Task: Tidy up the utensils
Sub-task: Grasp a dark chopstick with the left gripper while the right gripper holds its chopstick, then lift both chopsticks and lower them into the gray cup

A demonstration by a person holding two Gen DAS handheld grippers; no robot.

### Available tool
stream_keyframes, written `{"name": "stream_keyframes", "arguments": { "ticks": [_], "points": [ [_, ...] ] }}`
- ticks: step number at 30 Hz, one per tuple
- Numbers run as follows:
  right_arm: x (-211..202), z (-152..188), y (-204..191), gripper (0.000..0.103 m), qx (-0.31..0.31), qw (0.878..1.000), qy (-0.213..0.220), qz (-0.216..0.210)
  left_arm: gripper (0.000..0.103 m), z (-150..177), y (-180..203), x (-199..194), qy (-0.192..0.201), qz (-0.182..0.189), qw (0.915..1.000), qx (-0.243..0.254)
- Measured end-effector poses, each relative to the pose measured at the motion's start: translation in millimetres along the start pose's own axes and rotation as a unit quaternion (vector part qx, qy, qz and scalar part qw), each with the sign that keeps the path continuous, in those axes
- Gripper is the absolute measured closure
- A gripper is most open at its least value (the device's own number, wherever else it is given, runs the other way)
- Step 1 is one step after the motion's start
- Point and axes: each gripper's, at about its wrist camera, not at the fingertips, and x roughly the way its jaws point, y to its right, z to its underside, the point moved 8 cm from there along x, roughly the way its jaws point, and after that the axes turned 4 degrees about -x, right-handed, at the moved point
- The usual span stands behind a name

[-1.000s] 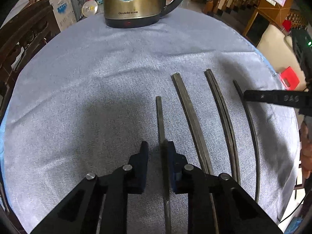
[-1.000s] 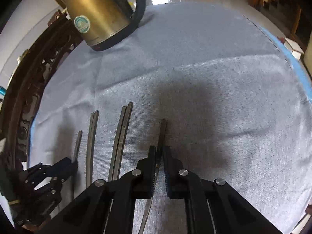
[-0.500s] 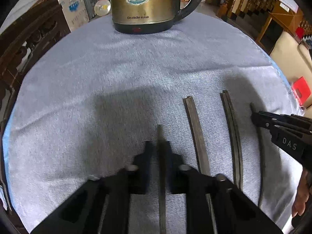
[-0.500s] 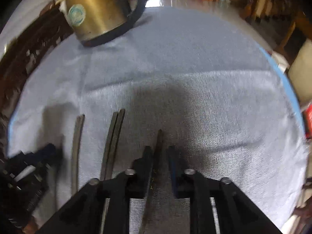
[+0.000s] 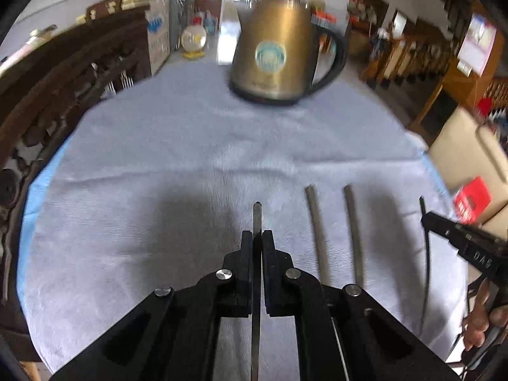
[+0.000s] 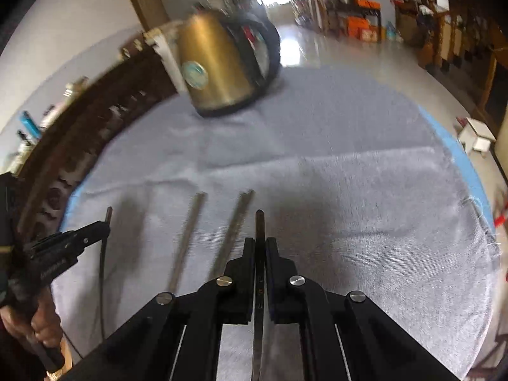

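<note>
Several dark metal utensil handles lie side by side on a grey-blue cloth (image 5: 158, 158). My left gripper (image 5: 257, 238) is shut on the leftmost utensil (image 5: 257, 216), lifted off the cloth; its tip sticks out past the fingers. My right gripper (image 6: 259, 244) is shut on the rightmost utensil (image 6: 259, 222), also lifted. Two utensils (image 5: 314, 222) (image 5: 354, 225) stay on the cloth between them; they also show in the right wrist view (image 6: 187, 238) (image 6: 235, 228). The right gripper shows at the right in the left wrist view (image 5: 427, 219), the left gripper at the left in the right wrist view (image 6: 104, 225).
A gold electric kettle (image 5: 276, 57) with a black handle stands at the far side of the table; it also shows in the right wrist view (image 6: 219, 63). A carved dark wooden chair (image 5: 47, 95) stands at the left edge. A red box (image 5: 471, 201) sits off the right edge.
Both grippers have shut on their utensils and risen from the cloth, tilting up so more of the room and the whole kettle show.
</note>
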Motion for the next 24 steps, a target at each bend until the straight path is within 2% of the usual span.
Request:
{"name": "stream_keyframes", "arguments": {
  "ticks": [6,14,20,24],
  "points": [
    [-63,3,-27,0.096,-0.015,0.997,0.074,-0.018,0.098,-2,6,-70,0.079,0.015,0.9967,-0.003],
    [-134,18,-55,0.096,-0.032,0.986,0.164,-0.01,0.098,21,7,-142,0.144,0.029,0.9889,-0.021],
    [-176,33,-73,0.096,-0.044,0.974,0.221,0.011,0.098,36,14,-176,0.176,0.026,0.984,-0.017],
    [-200,37,-81,0.096,-0.043,0.967,0.252,0.014,0.098,35,21,-200,0.199,0.031,0.9795,-0.013]
  ]
}}
